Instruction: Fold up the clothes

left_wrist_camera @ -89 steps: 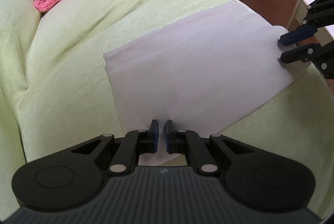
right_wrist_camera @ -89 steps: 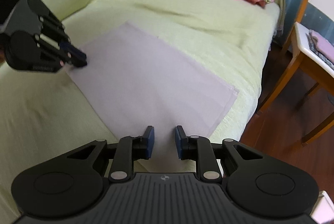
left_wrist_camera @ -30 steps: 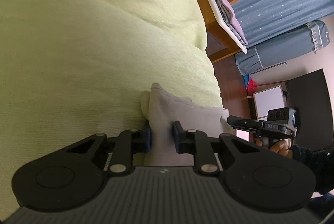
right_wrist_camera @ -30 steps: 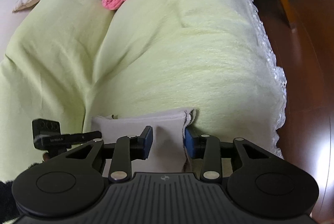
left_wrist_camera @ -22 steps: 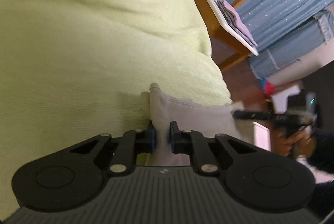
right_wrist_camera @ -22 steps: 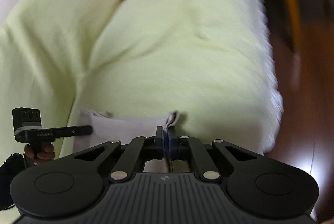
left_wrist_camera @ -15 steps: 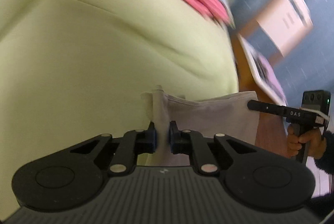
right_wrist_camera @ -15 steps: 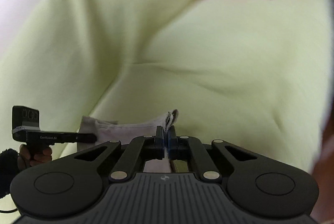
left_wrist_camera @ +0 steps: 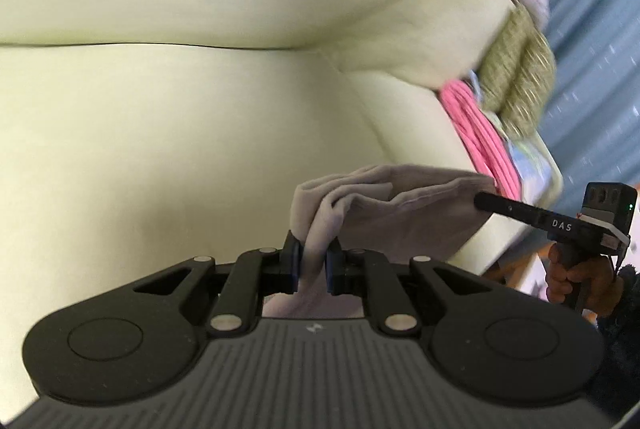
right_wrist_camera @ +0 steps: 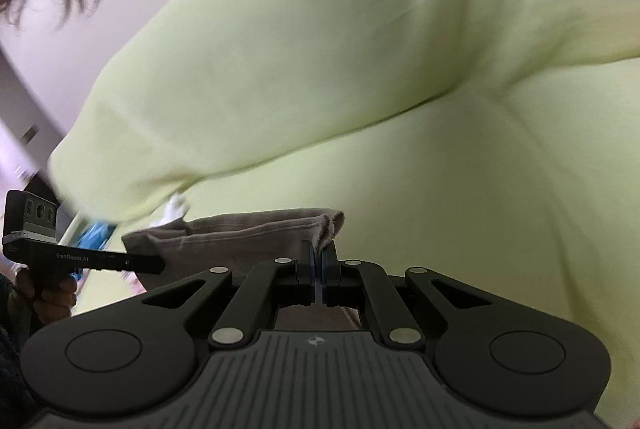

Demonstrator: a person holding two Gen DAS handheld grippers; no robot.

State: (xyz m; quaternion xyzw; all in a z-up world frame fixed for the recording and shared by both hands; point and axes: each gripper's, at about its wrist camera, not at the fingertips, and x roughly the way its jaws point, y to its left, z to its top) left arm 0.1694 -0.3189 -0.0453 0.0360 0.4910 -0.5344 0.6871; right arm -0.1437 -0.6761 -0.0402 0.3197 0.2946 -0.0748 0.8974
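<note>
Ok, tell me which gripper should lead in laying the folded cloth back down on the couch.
Probably the right gripper. Its jaws pinch one neat corner of the grey cloth. The left gripper is clamped on a thick, bunched wad of the cloth, so it would more likely lay crooked on the green couch cover.

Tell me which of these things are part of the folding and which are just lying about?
In use:
- pale cloth, held up between both grippers
- left gripper, shut on one corner
- right gripper, shut on the other corner

Lying about:
- pink folded cloth
- green patterned cushions
- yellow-green sofa cover
</note>
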